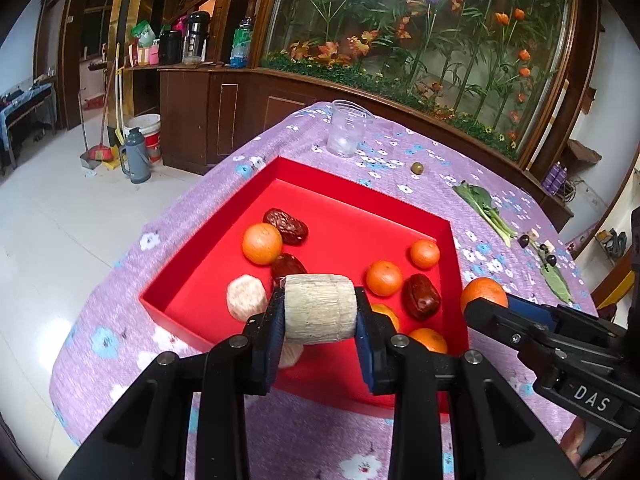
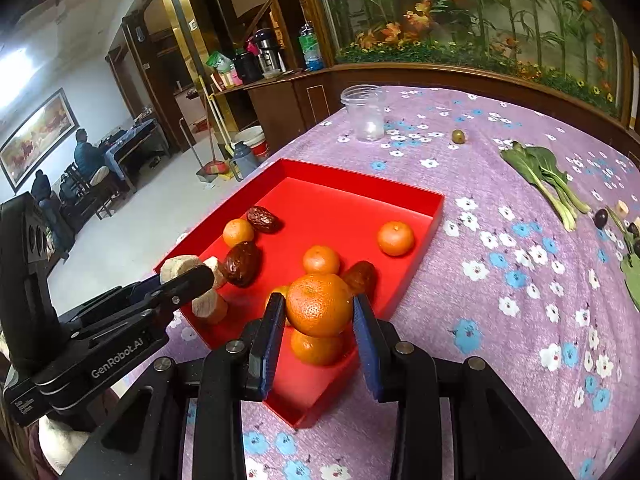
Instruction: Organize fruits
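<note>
**Both tools loaded over the red tray**

The left tool (image 1: 320,312) pinched a pale cylindrical chunk (image 1: 320,307), perhaps peeled fruit, above the near left corner of the red tray (image 1: 360,184). The right tool (image 2: 319,312) was pressed against a mandarin (image 2: 319,305) over the tray's near edge. Inside lay more mandarins (image 1: 262,243), dark dates (image 1: 287,226) and another pale chunk (image 1: 246,298). The tray sat near the table's (image 2: 520,320) left edge on a purple floral cloth. To sort well, each piece should probably be lowered beside its own kind and released low, so nothing rolled. "DAS" showed on the right tool's body, "GenRobot.AI" on the left's.
</note>
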